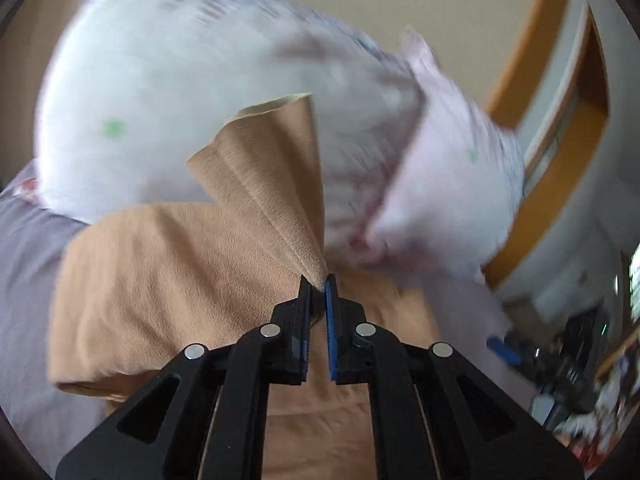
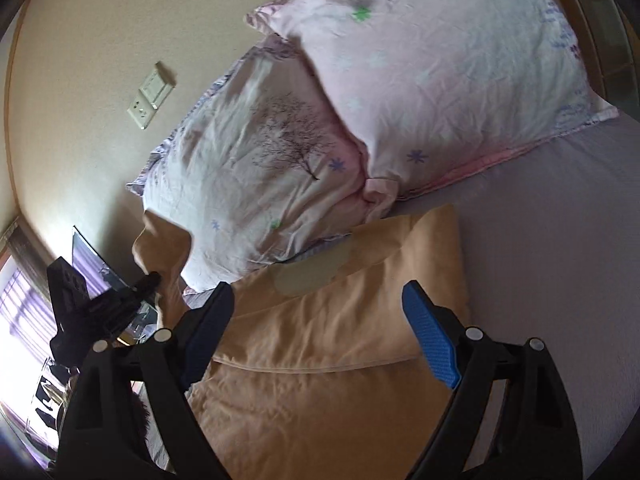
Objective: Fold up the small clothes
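Left gripper (image 1: 319, 280) pinches the tan garment (image 1: 168, 280) lifting toward twelve o'clock; right gripper (image 2: 320, 320) gapes empty, folding barely begun.

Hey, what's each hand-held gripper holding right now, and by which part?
The left hand-held gripper pinches the tan garment at a bunched edge; the right hand-held gripper holds nothing.

Two pillows lean against a beige wall (image 2: 80, 80) at the head of a bed: a white pillow (image 2: 256, 184) printed with a bare tree, and a pink pillow (image 2: 440, 64) overlapping its upper edge. Both rest on a grey-lilac sheet (image 2: 560, 240). A white switch plate (image 2: 151, 94) sits on the wall, and a bright window (image 2: 20, 320) shows at the left.
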A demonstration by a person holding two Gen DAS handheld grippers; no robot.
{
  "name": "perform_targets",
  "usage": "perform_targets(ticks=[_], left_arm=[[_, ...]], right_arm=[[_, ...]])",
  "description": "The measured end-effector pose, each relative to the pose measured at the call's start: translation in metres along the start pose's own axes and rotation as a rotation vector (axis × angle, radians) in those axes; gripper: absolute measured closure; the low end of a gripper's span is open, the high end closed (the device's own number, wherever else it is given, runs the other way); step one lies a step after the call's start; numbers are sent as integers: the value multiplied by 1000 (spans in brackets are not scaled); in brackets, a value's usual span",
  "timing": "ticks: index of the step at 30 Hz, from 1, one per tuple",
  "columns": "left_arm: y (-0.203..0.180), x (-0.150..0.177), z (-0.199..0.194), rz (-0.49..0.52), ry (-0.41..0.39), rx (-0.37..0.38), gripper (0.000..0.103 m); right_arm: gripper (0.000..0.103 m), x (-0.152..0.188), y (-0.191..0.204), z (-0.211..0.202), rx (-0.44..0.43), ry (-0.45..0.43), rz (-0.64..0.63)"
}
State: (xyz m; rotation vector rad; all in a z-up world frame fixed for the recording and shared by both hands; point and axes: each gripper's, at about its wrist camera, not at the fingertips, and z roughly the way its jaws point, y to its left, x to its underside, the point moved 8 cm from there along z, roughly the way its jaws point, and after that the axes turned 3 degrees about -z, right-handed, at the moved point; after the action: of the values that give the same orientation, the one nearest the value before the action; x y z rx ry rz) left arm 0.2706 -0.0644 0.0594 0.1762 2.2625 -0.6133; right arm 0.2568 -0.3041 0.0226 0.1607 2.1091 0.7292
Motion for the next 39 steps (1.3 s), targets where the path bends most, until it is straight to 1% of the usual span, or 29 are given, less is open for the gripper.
perform_targets(ticks=[2, 3, 5, 6, 7, 8, 9, 10, 11, 12, 13, 14, 16, 19, 20, 21, 22, 23, 24, 25, 27, 28, 29, 32, 34, 35, 36, 37, 39], left_arm=[[-49, 49, 61, 196, 184, -45, 94], [-64, 71, 77, 258, 244, -49, 94], [-81, 101, 80, 313, 301, -1, 94], [-82, 106, 71, 313, 300, 28, 93], [-77, 104, 60, 298, 284, 47, 87], [-65, 96, 45, 267, 248, 54, 71], [-50, 85, 31, 236, 202, 39, 60], [-33, 71, 18, 209, 144, 0, 43], [-13, 58, 5, 189, 88, -55, 39], [13, 46, -5, 174, 47, -134, 39], [36, 38, -10, 152, 34, -211, 39], [56, 35, -13, 122, 35, -258, 39], [88, 35, -11, 62, 66, -304, 39], [114, 52, -1, 19, 139, -325, 39], [119, 57, 4, 13, 157, -335, 39], [124, 63, 6, 6, 174, -339, 39], [130, 68, 9, -4, 194, -341, 39], [134, 71, 11, -13, 204, -341, 39], [134, 71, 9, -7, 194, -341, 39], [134, 71, 8, -4, 197, -341, 39], [135, 72, 8, -14, 197, -335, 39], [135, 73, 7, -20, 194, -330, 39], [134, 74, 6, -21, 190, -327, 39], [131, 78, -4, -18, 180, -323, 39], [122, 82, -26, -25, 150, -263, 39], [117, 84, -41, -23, 126, -225, 39], [112, 89, -62, -16, 96, -179, 39], [106, 93, -79, -8, 76, -133, 38], [96, 110, -117, 8, 47, -21, 31]], right_arm=[[17, 6, -22, 7, 49, 37, 37], [17, 10, -29, 12, 68, 60, 53], [17, 14, -43, 15, 74, 92, 88], [17, 14, -48, 14, 76, 99, 96], [17, 14, -51, 13, 83, 102, 95], [20, 12, -55, 15, 93, 107, 93], [29, 11, -55, 17, 91, 113, 91], [32, 11, -53, 22, 80, 130, 88], [36, 11, -50, 31, 70, 155, 85], [39, 12, -46, 40, 71, 178, 78], [40, 12, -44, 50, 81, 198, 70], [43, 13, -43, 60, 98, 215, 62], [47, 16, -43, 81, 129, 257, 56], [57, 24, -52, 105, 199, 312, 75], [72, 26, -55, 110, 220, 318, 80], [97, 28, -58, 114, 237, 320, 77], [99, 29, -58, 117, 239, 322, 67], [99, 26, -56, 115, 216, 301, 65], [99, 17, -50, 104, 181, 239, 63], [99, 8, -44, 91, 177, 174, 45], [99, -10, -42, 57, 220, 42, 22], [99, -10, -48, 46, 237, 19, 42], [98, -3, -58, 43, 254, 36, 82], [92, 31, -81, 57, 329, 195, 103], [77, 37, -80, 36, 284, 164, 118], [53, 35, -74, 22, 256, 132, 103], [34, 33, -64, 2, 195, 82, 74], [30, 33, -55, -17, 136, 42, 41], [27, 45, -37, -57, 15, -2, -40]])
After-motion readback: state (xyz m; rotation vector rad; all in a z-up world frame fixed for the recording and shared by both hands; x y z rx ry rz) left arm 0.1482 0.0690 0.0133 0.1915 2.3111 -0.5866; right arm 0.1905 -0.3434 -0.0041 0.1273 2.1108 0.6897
